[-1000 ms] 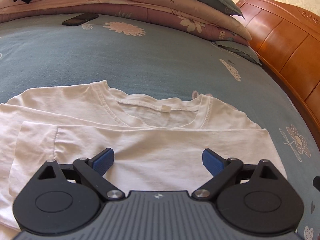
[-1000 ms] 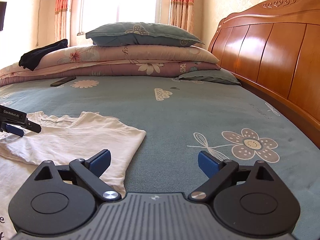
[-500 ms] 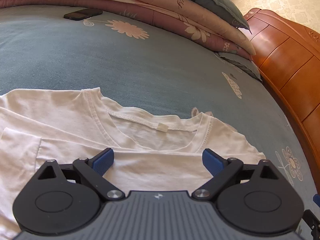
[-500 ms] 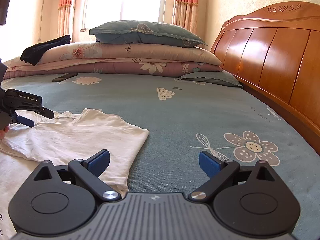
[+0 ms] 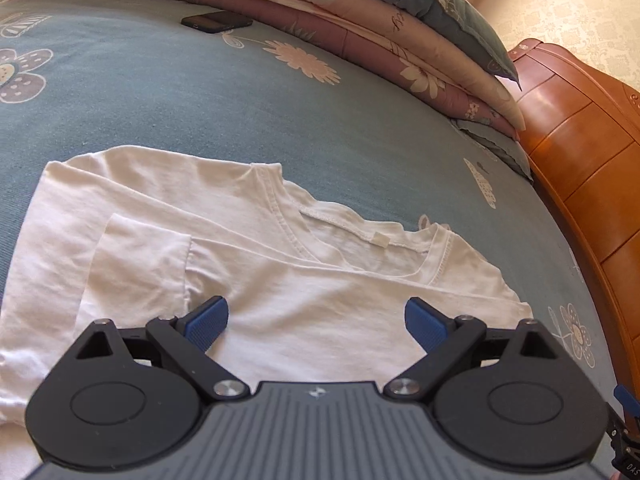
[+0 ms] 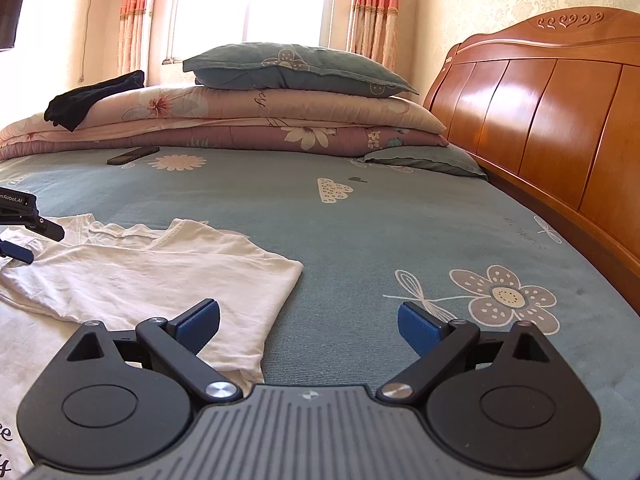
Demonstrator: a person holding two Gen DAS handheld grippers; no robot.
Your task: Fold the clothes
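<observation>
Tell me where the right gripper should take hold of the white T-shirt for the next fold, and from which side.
Probably the folded side edge of the white T-shirt nearest the right gripper, whose jaws stand open. That edge lies flat against bare bedsheet, so come in low from the headboard side and slide one jaw under it.

Open bedsheet (image 6: 360,232); headboard (image 6: 540,120) rightward

A bed (image 6: 360,216) with a blue-green flowered sheet is seen. A white T-shirt (image 6: 160,276) is laid flat at 9 o'clock; a dark phone (image 6: 134,155) and stacked quilts (image 6: 240,128) are found toward 11 o'clock.
</observation>
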